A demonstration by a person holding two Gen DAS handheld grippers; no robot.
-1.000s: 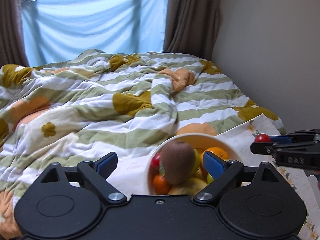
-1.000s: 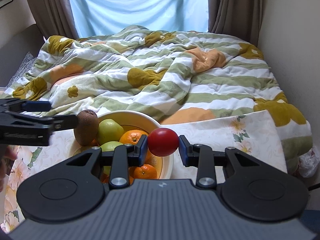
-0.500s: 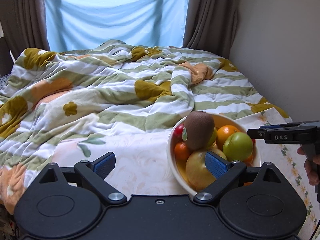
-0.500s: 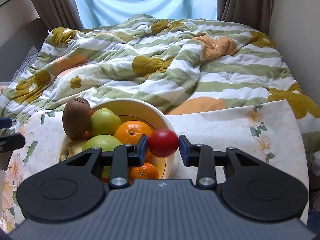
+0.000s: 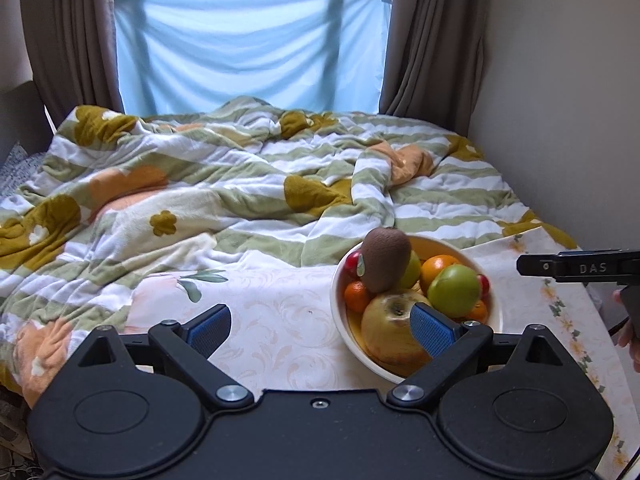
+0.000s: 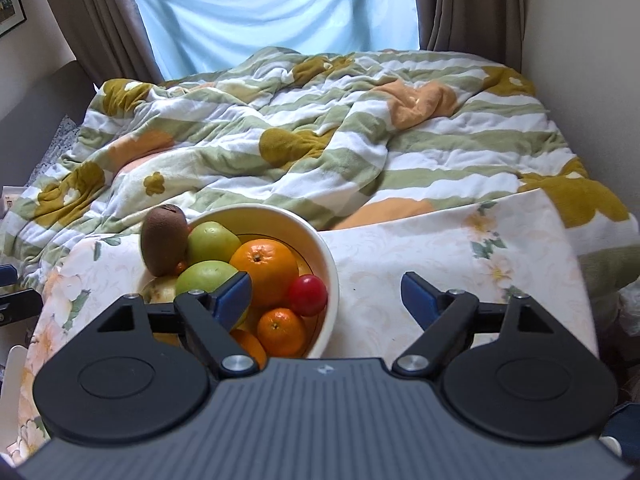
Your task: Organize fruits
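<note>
A cream bowl [image 6: 328,264] full of fruit stands on a floral cloth. It holds a brown kiwi [image 6: 163,239], green apples [image 6: 204,276], a large orange [image 6: 264,266], small oranges [image 6: 281,331] and a red tomato [image 6: 308,295] by the right rim. My right gripper [image 6: 326,296] is open and empty, above the bowl's right rim. In the left wrist view the bowl [image 5: 340,320] lies at right; my left gripper [image 5: 320,328] is open and empty, its right finger over a yellow apple [image 5: 390,330]. The right gripper [image 5: 580,267] shows at the right edge.
The floral cloth [image 6: 460,256] covers the table in front of a bed with a striped green, white and orange blanket [image 6: 320,140]. A wall [image 5: 560,100] stands at right. Curtains and a blue sheet [image 5: 248,48] hang over the window.
My right gripper opened and let go of the red tomato, which now lies in the bowl. My left gripper drew back and left, away from the bowl.
</note>
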